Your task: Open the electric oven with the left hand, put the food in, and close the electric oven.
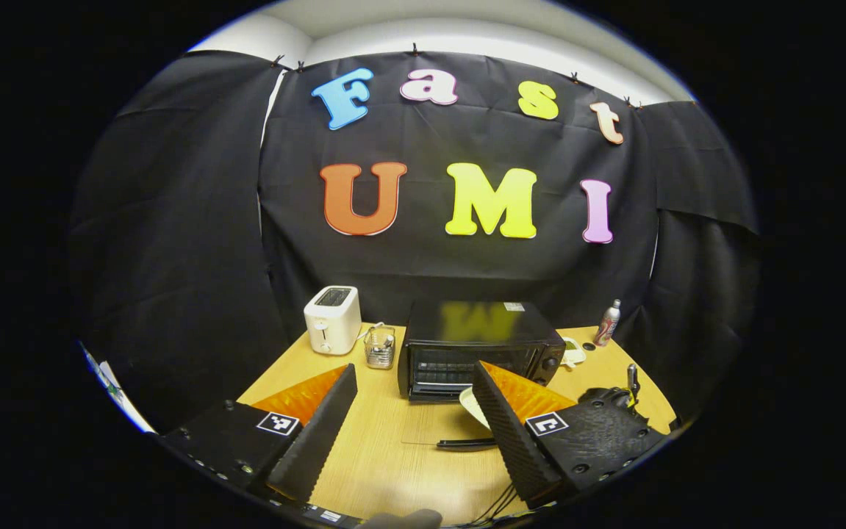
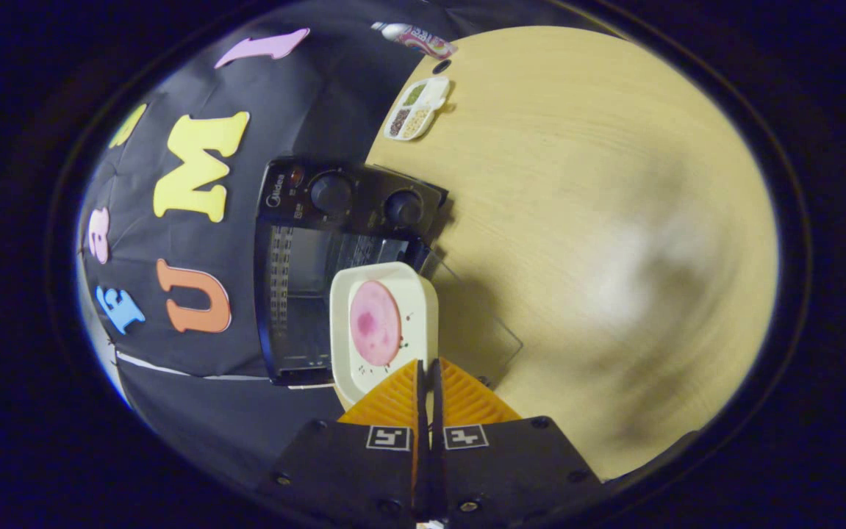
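The left gripper [image 1: 414,411] hangs open above the table [image 1: 393,455], the oven [image 1: 478,345] at 12 o'clock with its door down. The right gripper [image 2: 428,382] pinches the plate [image 2: 382,330] of ham [image 2: 375,322] before the oven's mouth

The left gripper [image 1: 414,411] and right gripper [image 2: 428,382] share black screwed bodies, ribbed black fingers backed orange, and square black-and-white markers.
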A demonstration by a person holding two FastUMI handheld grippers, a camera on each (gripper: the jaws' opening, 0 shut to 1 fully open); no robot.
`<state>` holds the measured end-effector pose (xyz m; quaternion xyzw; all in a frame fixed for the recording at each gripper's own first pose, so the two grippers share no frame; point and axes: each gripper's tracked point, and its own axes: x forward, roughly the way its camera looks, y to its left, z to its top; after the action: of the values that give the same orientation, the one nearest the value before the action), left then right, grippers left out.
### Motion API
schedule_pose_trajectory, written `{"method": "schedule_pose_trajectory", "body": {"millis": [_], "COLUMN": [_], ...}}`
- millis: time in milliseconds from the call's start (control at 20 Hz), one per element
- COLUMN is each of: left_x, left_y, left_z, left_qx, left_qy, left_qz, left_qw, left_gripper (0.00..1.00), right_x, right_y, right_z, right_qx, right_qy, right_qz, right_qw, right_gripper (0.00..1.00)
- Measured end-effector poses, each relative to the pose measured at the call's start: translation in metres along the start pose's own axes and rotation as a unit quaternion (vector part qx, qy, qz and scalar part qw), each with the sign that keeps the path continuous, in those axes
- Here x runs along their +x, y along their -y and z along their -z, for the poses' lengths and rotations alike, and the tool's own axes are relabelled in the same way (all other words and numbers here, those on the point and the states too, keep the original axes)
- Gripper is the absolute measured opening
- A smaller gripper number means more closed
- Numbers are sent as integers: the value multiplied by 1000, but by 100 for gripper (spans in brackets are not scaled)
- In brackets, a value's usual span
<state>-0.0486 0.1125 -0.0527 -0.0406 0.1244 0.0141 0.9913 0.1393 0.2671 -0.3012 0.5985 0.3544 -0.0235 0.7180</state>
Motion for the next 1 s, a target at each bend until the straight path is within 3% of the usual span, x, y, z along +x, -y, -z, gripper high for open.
{"method": "schedule_pose_trajectory", "body": {"millis": [50, 500, 550, 600, 1000], "left_x": [-1, 20, 21, 22, 34], "left_y": [-3, -19, -22, -23, -29], "left_z": [1, 4, 5, 6, 5], "left_qx": [0, -8, -10, -13, -18], "left_qy": [-3, -19, -22, -24, -29], "left_qz": [-2, -16, -18, -20, -39], "left_qw": [1000, 1000, 1000, 999, 999], "left_gripper": [96, 96, 96, 96, 96], "right_x": [8, 73, 79, 86, 118], "right_y": [-5, -47, -51, -54, -65], "right_z": [2, -6, -12, -19, -40], "right_qx": [4, 50, 47, 41, -11], "right_qy": [3, 15, 19, 24, 42], "right_qz": [0, -3, -3, -4, -21], "right_qw": [1000, 999, 999, 999, 999], "right_gripper": [0, 4, 0, 4, 2]}}
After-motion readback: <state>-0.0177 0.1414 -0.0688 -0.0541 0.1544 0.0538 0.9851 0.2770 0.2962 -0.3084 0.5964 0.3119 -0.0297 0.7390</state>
